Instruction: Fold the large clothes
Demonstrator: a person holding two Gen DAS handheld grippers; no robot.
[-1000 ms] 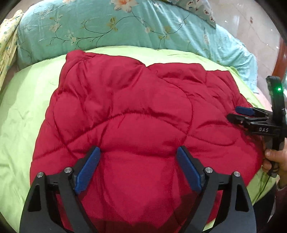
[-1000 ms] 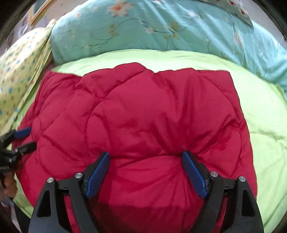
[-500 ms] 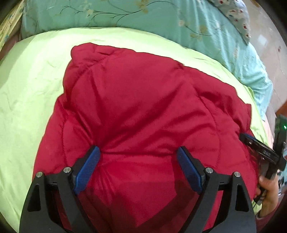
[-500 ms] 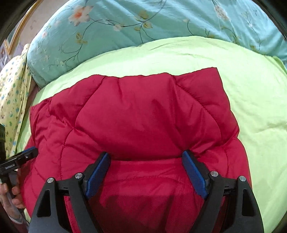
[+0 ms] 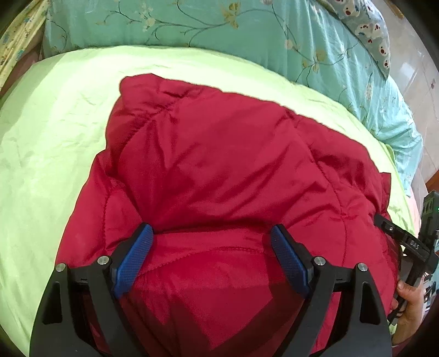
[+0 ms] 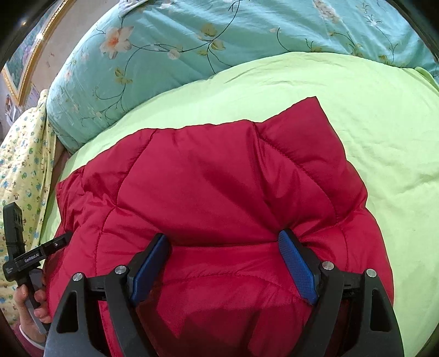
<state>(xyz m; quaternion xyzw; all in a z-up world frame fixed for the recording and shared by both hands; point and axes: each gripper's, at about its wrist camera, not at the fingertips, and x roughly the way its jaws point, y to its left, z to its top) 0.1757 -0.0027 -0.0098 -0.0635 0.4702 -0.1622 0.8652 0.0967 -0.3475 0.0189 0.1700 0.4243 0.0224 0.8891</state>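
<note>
We see both views evenly and brightly lit, with soft daylight and no hard shadows. The red jacket (image 5: 233, 178) carries a satin sheen along its quilted ridges, and the lime bedcover (image 6: 356, 109) is near washed-out at its brightest stretch in the left wrist view. Each tool casts a dim shadow on the fabric just beneath its frame. Fisheye bending curves the bed and the teal floral quilt (image 5: 219, 24) strongly toward the rims, where black corners close in. Focus is fairly crisp at centre, softer at the edges.
</note>
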